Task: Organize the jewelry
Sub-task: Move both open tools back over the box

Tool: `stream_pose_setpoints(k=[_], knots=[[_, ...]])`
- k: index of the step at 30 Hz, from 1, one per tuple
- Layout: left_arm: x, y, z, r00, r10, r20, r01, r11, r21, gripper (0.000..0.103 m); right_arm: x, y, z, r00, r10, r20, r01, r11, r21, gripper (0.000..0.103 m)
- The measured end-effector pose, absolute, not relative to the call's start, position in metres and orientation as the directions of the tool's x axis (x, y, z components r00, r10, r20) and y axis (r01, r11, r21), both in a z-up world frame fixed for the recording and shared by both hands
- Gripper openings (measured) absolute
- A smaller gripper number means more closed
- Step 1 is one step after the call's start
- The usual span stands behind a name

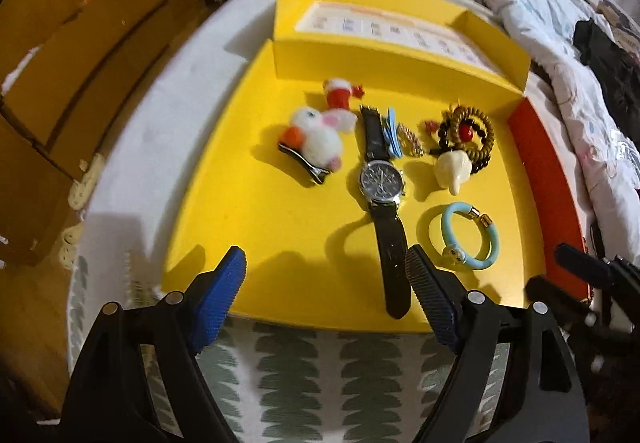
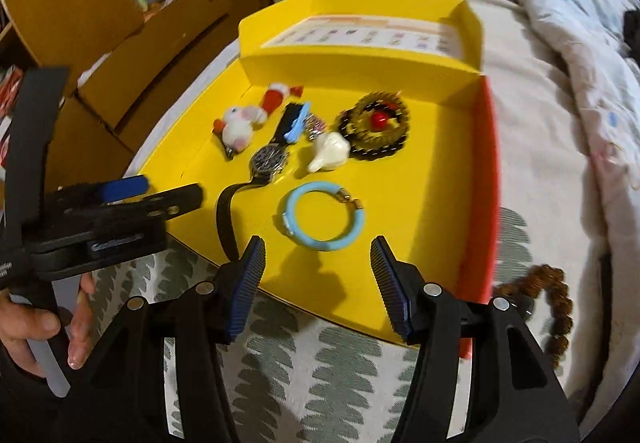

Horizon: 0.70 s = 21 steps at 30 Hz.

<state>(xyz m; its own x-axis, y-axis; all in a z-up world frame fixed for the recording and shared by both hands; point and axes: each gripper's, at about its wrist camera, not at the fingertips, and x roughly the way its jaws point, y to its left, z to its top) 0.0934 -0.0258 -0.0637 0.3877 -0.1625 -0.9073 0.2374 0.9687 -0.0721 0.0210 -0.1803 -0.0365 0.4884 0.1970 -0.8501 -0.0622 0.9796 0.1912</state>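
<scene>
A yellow tray [image 1: 280, 243] lies on a patterned bedcover. On it are a black-strap wristwatch [image 1: 382, 179], a light blue bangle [image 1: 470, 237], a white bunny hair clip [image 1: 316, 135], a red and white plush charm [image 1: 340, 93], a blue hair clip [image 1: 392, 131], coiled bead bracelets [image 1: 472, 131] and a white pendant [image 1: 450, 167]. My left gripper [image 1: 325, 257] hangs open over the tray's near edge, left of the watch strap, holding nothing. My right gripper [image 2: 318, 245] is open just short of the bangle [image 2: 324, 217], also empty. The watch [image 2: 270, 161] lies to its left.
A raised yellow box section with a printed sheet [image 1: 392, 31] borders the tray's far side, and a red wall [image 1: 548, 203] its right. A brown bead string [image 2: 556, 303] lies on the bed right of the tray. Cardboard boxes [image 1: 80, 63] stand left, a quilt [image 1: 560, 23] right.
</scene>
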Motion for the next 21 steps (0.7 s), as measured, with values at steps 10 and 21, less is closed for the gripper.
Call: stream_pose_setpoints(k=[10,21], knots=[[0.113,-0.045,-0.097,0.255,-0.181,-0.95,0.247,0.962,-0.117,0.081,0.048,-0.166,-0.062,0.438,0.188,-0.879,-0.122,0.981,0.149,0.058],[0.122,-0.05,-0.111,0.21,-0.141,-0.967,0.241,0.966,-0.089,0.081,0.065,-0.155,-0.079,0.401,0.177,-0.899,-0.188,0.976,0.108,0.058]])
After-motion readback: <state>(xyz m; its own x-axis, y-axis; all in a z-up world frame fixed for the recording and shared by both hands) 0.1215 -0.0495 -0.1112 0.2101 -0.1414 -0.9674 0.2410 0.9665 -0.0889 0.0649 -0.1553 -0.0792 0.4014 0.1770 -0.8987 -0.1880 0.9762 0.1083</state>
